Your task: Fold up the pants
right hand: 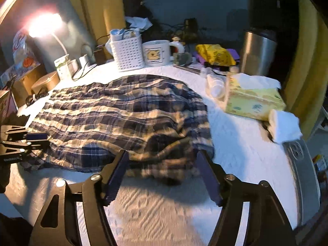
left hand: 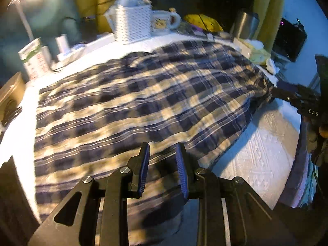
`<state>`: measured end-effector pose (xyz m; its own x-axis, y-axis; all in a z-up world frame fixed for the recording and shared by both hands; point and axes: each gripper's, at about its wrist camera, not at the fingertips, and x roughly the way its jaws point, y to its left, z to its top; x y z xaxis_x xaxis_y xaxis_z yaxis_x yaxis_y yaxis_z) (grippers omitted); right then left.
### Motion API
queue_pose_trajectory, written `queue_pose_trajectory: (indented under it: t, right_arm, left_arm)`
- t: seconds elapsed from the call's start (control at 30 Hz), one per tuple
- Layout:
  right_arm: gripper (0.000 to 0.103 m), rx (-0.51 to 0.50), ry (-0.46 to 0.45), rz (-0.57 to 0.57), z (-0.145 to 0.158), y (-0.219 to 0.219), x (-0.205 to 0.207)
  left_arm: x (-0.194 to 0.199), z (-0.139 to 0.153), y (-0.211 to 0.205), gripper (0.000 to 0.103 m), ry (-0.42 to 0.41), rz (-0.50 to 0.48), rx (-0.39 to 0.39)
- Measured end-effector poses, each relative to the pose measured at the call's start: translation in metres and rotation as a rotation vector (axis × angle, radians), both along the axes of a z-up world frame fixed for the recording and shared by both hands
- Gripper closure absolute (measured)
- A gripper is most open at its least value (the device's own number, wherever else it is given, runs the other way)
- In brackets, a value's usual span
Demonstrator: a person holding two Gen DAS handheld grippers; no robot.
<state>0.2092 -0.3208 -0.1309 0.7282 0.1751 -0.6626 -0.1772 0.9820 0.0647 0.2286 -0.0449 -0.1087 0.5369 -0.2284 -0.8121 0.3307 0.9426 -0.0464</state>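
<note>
Right gripper (right hand: 162,160) open beside pants (right hand: 114,119)

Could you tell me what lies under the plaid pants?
The plaid pants lie on a white textured cover, which shows all around them. Whatever sits beneath the fabric itself is hidden; bunched folds at the near edge conceal anything there.

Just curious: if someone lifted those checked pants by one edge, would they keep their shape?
Probably not. The pants lie rumpled and creased on the white cover, so they likely droop and sag. They look thin, likely light.
</note>
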Motion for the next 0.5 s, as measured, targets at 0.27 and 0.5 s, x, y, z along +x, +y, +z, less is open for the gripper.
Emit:
queue_pose_trajectory:
  t: [0.27, 0.5]
  right_arm:
    - [0.031, 0.129, 0.107, -0.036, -0.02, -0.011, -0.005]
    - [0.024, 0.211, 0.143, 0.001, -0.031, 0.001, 0.006]
  left_arm:
    - [-0.015, 0.015, 0.057, 0.077, -0.057, 0.134, -0.012]
    - [-0.02, 0.013, 0.098, 0.077, -0.058, 0.266, -0.022]
